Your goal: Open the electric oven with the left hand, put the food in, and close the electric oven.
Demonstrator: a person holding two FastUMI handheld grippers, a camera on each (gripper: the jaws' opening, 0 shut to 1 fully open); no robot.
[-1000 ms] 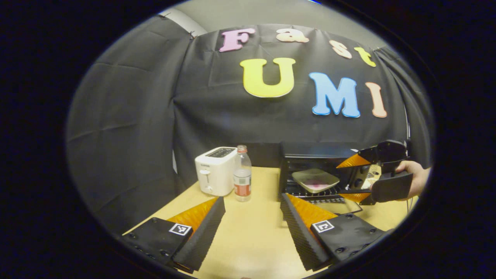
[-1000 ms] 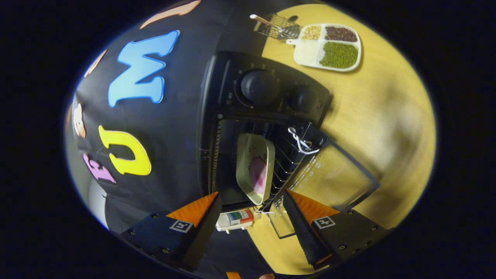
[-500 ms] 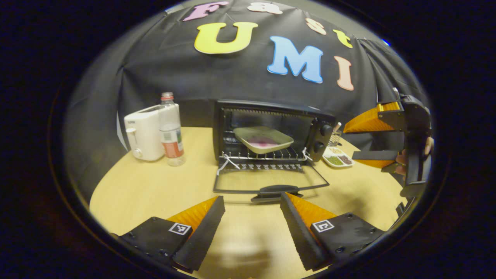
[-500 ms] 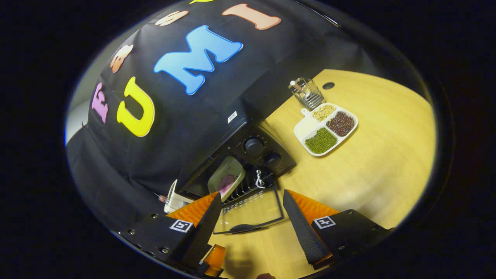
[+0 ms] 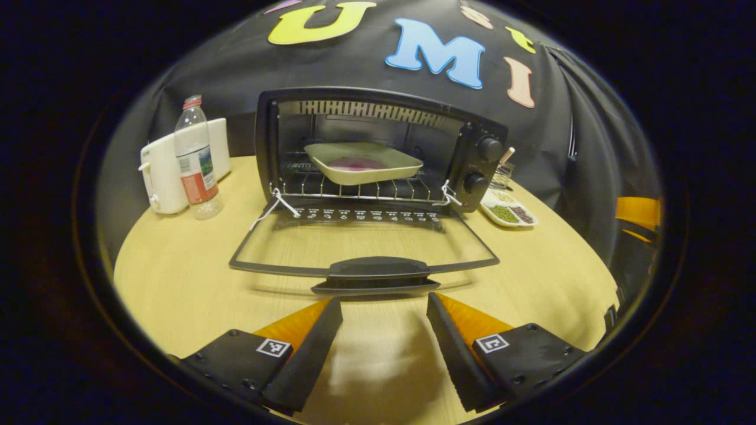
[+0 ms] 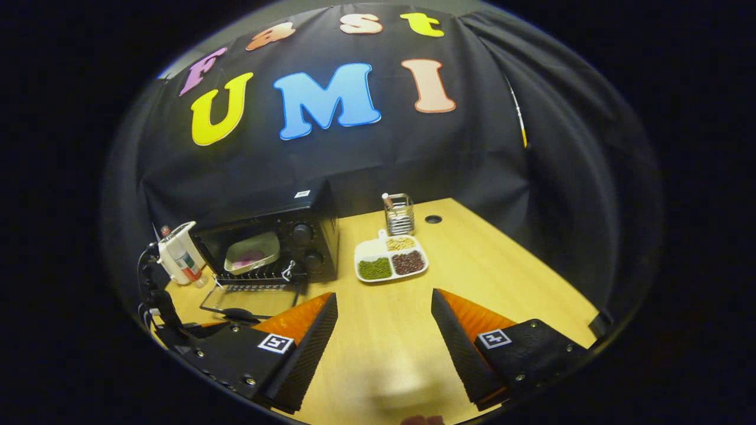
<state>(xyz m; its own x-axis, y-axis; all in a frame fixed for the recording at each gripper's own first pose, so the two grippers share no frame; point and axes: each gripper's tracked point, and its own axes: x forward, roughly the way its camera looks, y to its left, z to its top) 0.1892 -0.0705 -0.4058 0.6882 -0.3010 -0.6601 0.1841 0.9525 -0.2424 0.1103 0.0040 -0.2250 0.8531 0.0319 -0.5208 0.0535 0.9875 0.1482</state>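
My left hand-held gripper (image 5: 384, 307) hangs low centre in the left gripper view, fingers apart and empty, just short of the door handle (image 5: 378, 270). The oven (image 5: 378, 147) fills the upper middle, its door (image 5: 360, 242) dropped flat on the desk (image 5: 177, 283). The food tray (image 5: 361, 162) sits on the rack inside. That door looks stiff, hinged and glass-paned, so I'd judge the handle bar is the spot to pinch and lift gently. Open desk on both sides; the bottle (image 5: 195, 159) stands well apart at left. My right hand-held gripper (image 6: 384, 307) is apart too, empty, over bare desk.
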